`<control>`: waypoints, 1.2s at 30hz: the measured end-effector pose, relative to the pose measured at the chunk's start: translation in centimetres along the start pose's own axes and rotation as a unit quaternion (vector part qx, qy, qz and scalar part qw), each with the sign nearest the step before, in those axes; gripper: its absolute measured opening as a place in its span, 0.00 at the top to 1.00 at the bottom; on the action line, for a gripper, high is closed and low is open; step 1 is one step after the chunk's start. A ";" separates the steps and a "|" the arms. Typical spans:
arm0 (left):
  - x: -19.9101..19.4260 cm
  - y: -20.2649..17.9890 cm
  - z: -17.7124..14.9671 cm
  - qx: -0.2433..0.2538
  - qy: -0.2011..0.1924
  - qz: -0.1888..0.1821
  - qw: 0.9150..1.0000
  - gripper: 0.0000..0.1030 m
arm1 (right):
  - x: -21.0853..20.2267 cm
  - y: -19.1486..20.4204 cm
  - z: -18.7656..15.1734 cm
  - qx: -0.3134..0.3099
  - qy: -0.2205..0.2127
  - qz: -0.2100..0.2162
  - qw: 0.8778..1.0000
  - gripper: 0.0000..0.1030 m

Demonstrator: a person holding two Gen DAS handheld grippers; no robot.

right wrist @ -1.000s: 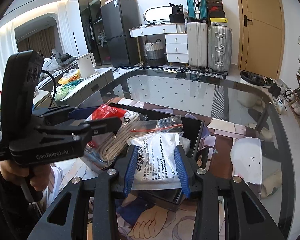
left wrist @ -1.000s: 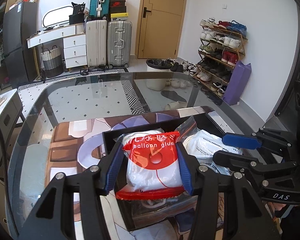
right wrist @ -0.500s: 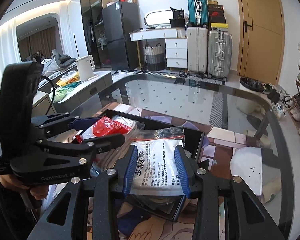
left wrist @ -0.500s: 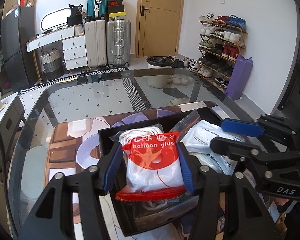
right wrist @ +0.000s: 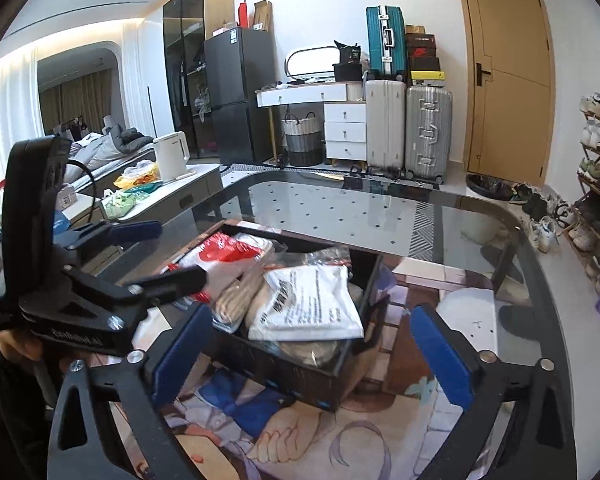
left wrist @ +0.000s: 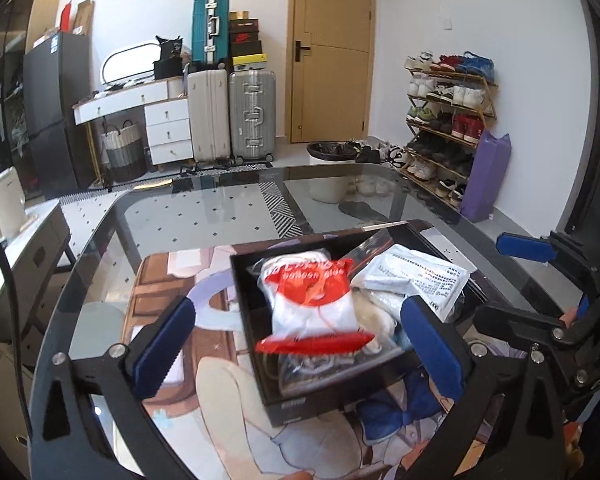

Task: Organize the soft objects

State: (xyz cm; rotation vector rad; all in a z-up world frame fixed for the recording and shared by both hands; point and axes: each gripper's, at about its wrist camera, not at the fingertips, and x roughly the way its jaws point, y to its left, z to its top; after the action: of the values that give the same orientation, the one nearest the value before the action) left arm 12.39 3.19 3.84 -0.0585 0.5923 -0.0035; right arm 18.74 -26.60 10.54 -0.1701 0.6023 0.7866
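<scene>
Now that both grippers, left [left wrist: 296,344] and right [right wrist: 312,354], are opening wide off the red packet [left wrist: 314,304] and white pouch [right wrist: 312,300], each lies freed ahead of its jaws in the box [right wrist: 296,380], apparently placed.

White walls and a tan door [left wrist: 332,56] at twelve o'clock — suitcases [left wrist: 232,114] beside it, shoe rack [left wrist: 448,120] at three o'clock.

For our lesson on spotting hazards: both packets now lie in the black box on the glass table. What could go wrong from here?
1. The red and white packet sits high on the pile; it may slide over the box rim.
2. The left claw is opening astride the box; it may knock it.
</scene>
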 end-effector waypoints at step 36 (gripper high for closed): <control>-0.2 1.1 -3.2 -0.012 -0.040 0.031 0.999 0.00 | -1.8 1.1 -2.7 -0.007 -0.080 -0.001 0.997 0.01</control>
State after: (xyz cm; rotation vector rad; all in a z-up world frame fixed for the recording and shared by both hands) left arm 10.45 4.09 1.26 -0.0639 0.5143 0.0668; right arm 15.81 -27.90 9.39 -0.1195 0.4445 0.7945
